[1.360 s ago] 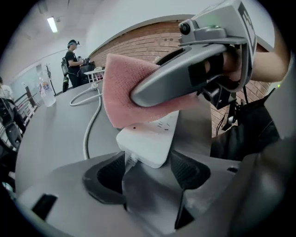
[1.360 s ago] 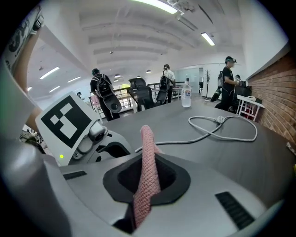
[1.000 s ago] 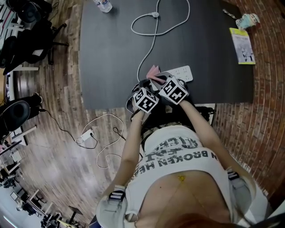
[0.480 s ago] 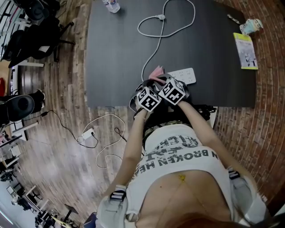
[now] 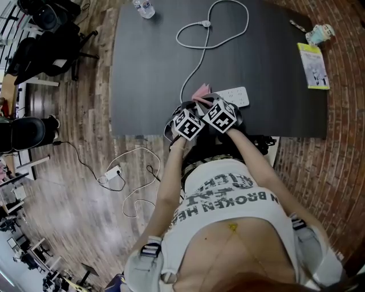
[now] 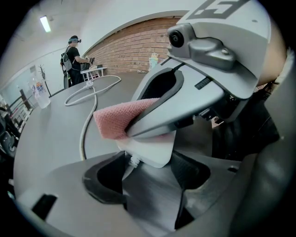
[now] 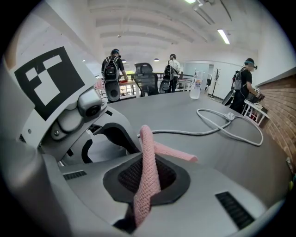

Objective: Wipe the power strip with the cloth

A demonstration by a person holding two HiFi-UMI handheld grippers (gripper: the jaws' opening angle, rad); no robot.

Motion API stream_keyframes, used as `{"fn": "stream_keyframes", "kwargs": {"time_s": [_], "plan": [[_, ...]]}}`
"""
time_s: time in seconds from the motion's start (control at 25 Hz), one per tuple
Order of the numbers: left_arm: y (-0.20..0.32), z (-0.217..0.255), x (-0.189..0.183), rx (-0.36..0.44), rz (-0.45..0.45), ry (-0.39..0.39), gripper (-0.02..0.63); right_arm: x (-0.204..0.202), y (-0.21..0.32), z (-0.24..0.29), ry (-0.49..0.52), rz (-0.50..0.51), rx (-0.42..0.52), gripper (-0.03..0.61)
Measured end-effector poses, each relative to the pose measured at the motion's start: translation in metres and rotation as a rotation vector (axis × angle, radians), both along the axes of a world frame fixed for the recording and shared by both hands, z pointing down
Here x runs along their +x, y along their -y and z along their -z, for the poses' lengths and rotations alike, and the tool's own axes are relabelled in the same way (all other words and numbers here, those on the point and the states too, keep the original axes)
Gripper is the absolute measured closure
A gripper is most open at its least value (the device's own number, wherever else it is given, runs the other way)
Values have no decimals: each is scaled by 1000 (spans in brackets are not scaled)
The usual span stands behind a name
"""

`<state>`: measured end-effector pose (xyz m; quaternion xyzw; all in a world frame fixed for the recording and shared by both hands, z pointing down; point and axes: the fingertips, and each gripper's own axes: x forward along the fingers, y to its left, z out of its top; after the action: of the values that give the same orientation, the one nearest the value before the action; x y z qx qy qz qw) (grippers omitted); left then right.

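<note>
A white power strip [image 5: 238, 96] lies near the front edge of the dark table [image 5: 142, 85], its white cable [image 5: 197, 54] looping away to the far side. My left gripper [image 5: 187, 124] is shut on the strip's cable end [image 6: 150, 150], which sits between its dark pads [image 6: 196, 171]. My right gripper [image 5: 221, 116] is right beside it, shut on a pink cloth [image 7: 149, 162]. In the left gripper view the right gripper's jaw presses the cloth [image 6: 118, 121] down onto the top of the strip. A corner of the cloth [image 5: 201, 91] pokes out past the grippers.
A plastic bottle [image 5: 144, 7] stands at the table's far edge. A yellow-green booklet [image 5: 312, 65] and a small figurine [image 5: 318, 33] lie at the far right. Office chairs [image 5: 40, 34] and a floor cable [image 5: 134, 171] are to the left. People [image 7: 111, 69] stand in the background.
The head view has shifted a little. Both grippers stay close together over the strip's cable end, with the cloth still held against it.
</note>
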<state>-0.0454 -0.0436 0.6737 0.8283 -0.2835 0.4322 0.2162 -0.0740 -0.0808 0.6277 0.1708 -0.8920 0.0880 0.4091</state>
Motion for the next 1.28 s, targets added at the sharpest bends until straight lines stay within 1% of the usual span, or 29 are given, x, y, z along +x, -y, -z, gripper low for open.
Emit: {"fn": "stream_keyframes", "kwargs": {"time_s": [0.6,1.08,1.28], "plan": [[-1,-1,2,0,-1,-1,323,46,14,0,-22,-121,12,561],[-2,-1,2,-2,-2,-2,322,78,25,-3,-21,-216,8,562],[-2,-2,1,-1,-1,0,322,82,26,-2,-20,-233,8,561]]}}
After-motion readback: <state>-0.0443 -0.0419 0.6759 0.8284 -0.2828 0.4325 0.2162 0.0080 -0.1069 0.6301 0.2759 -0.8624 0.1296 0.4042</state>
